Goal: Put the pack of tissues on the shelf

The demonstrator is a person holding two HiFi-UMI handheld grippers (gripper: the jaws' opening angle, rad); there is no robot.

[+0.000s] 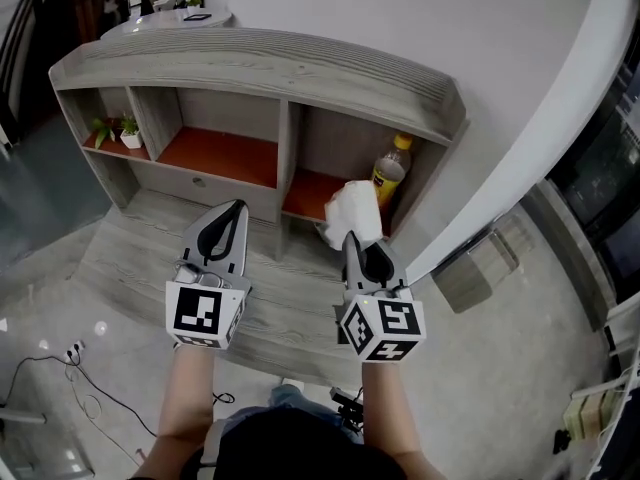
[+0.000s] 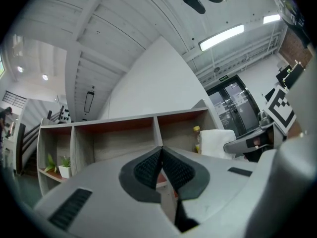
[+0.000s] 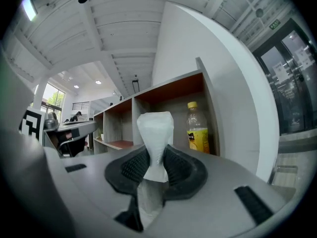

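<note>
Gripping the pack of tissues (image 1: 354, 213) between its jaws, the right gripper (image 1: 362, 253) is holding it near the right compartment of the shelf (image 1: 260, 68), just left of the bottle (image 1: 390, 171); the left gripper (image 1: 234, 213) is hanging clenched, empty.

Rt compartment of shelf (image 1: 260, 63) — bottle (image 1: 389, 173) inside, tissue pack (image 1: 355, 213) before it; plants (image 1: 129, 128) in far-left one

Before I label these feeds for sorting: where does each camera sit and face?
Head view: on the head, steeply down at the shelf; both forearms, left tongs, right tongs show.
Left gripper view: on left tongs, along shut empty jaws toward shelf.
Right gripper view: on right tongs, along jaws gripping the tissue pack.
Shared: the yellow bottle.
</note>
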